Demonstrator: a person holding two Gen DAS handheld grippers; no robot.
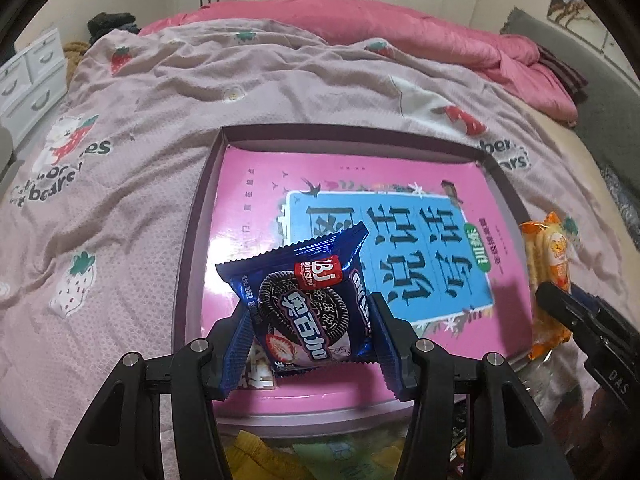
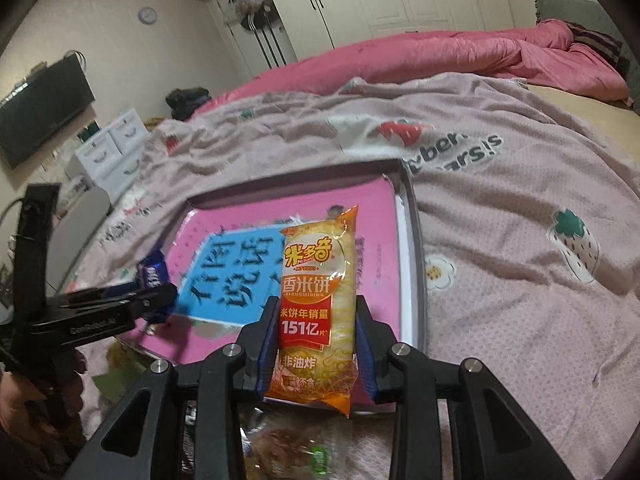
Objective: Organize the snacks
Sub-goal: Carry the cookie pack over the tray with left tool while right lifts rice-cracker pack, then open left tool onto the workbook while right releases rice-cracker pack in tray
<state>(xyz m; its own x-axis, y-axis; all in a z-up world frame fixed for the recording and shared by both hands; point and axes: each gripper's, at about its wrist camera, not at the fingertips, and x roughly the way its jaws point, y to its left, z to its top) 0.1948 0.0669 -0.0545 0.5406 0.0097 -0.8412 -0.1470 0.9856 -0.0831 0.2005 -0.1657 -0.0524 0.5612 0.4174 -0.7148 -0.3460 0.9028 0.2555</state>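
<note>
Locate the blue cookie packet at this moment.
The blue cookie packet is clamped in the left gripper, above the near-left part of the pink box on the bed.

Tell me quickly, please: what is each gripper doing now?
Left gripper: jaws closed on the blue cookie packet.
Right gripper: jaws closed on the orange rice cracker packet.

The right gripper (image 2: 316, 344) has its jaws clamped on an orange rice cracker packet (image 2: 318, 304), held upright above a shallow box (image 2: 412, 248) lined with a pink book (image 2: 384, 216) on the bed (image 2: 520, 280). At left, the left gripper (image 2: 154, 300) grips a blue cookie packet (image 2: 151, 270).
</note>
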